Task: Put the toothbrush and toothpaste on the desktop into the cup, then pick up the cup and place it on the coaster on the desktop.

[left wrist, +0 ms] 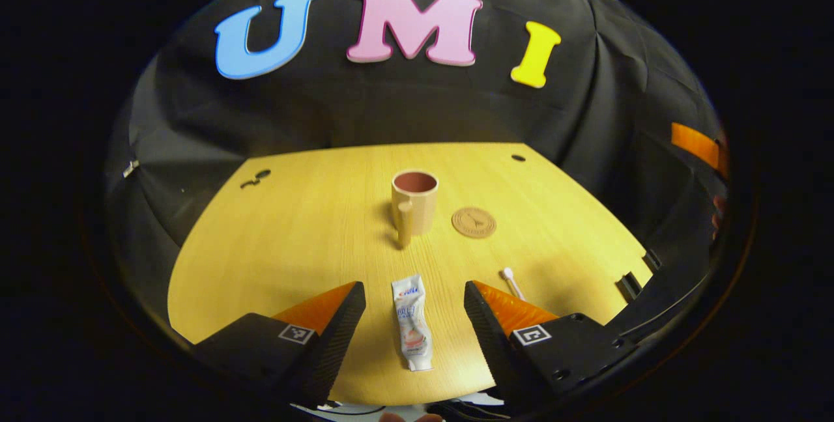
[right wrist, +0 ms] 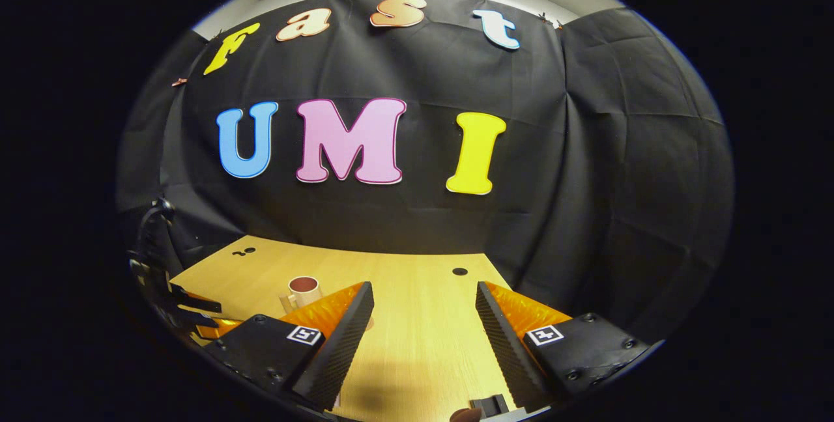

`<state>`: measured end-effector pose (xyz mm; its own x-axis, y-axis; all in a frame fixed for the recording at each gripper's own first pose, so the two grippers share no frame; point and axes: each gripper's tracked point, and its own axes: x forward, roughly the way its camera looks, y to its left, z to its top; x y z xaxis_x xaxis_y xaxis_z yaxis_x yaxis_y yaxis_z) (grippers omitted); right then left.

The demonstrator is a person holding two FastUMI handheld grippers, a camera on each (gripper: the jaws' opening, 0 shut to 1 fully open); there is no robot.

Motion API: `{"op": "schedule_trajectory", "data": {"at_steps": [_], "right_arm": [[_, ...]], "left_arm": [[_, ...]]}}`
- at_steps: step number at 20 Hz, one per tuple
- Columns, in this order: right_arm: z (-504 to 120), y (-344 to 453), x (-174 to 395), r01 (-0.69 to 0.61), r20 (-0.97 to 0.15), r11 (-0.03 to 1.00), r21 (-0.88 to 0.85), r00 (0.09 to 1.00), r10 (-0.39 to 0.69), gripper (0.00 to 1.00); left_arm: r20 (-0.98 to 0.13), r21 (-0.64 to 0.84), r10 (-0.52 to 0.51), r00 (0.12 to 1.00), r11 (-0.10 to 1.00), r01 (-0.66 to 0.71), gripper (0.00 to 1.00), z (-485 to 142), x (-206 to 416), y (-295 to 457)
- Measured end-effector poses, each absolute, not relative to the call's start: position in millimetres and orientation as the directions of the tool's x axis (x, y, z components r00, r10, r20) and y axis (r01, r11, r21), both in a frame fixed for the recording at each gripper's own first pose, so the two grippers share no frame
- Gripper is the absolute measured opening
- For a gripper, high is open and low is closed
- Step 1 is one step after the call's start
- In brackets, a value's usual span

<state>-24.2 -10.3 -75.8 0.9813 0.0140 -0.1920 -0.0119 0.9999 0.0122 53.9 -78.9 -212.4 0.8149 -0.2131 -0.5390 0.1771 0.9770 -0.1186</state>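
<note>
Nothing was yet done. The toothpaste tube (left wrist: pixel 412 331) lay on the desktop (left wrist: pixel 293 246) between the wide-open, empty left gripper (left wrist: pixel 414 301); the toothbrush (left wrist: pixel 511 282) lay nearby. The cup (left wrist: pixel 414 207) stood empty beside the coaster (left wrist: pixel 474 222). The right gripper (right wrist: pixel 423 305) hovered open, empty.

Your left gripper view tilts down over the near counter (left wrist: pixel 293 226); right gripper view faces the wall; both share the cup (left wrist: pixel 414 204).

Toothpaste tube (left wrist: pixel 412 331), white, lay flat between the left tool's (left wrist: pixel 414 308) spread fingers. Tan cup (left wrist: pixel 414 203) stood upright straight ahead, handle facing back. Round coaster (left wrist: pixel 474 222) just right of cup. Toothbrush (left wrist: pixel 511 281) beside the right finger.
</note>
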Motion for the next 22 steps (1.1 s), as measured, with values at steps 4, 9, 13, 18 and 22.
{"op": "schedule_trajectory", "data": {"at_steps": [4,9,13,18,22], "right_arm": [[-89,-22,-31,0.014,-0.228,1.0,0.026,0.974,-0.008,0.97],[-100,-24,-30,0.013,-0.251,0.999,0.029,0.968,-0.006,0.97],[-108,-26,-34,0.016,-0.277,0.999,0.029,0.961,-0.007,0.97],[-115,-31,-44,0.025,-0.296,0.999,0.031,0.955,-0.015,0.97],[-123,-32,-48,0.029,-0.317,0.998,0.057,0.948,-0.01,0.97]], "left_arm": [[-0.653,-0.147,-0.232,0.721,0.973,0.18,0.93,-269,71,-84],[-0.748,-0.124,-0.206,0.631,0.977,0.172,0.87,-308,83,-85],[-0.785,-0.12,-0.194,0.588,0.979,0.164,0.83,-322,88,-91],[-0.821,-0.063,-0.151,0.55,0.982,0.176,0.72,-328,89,-91],[-0.852,-0.066,-0.154,0.5,0.98,0.189,0.49,-329,82,-95]]}}
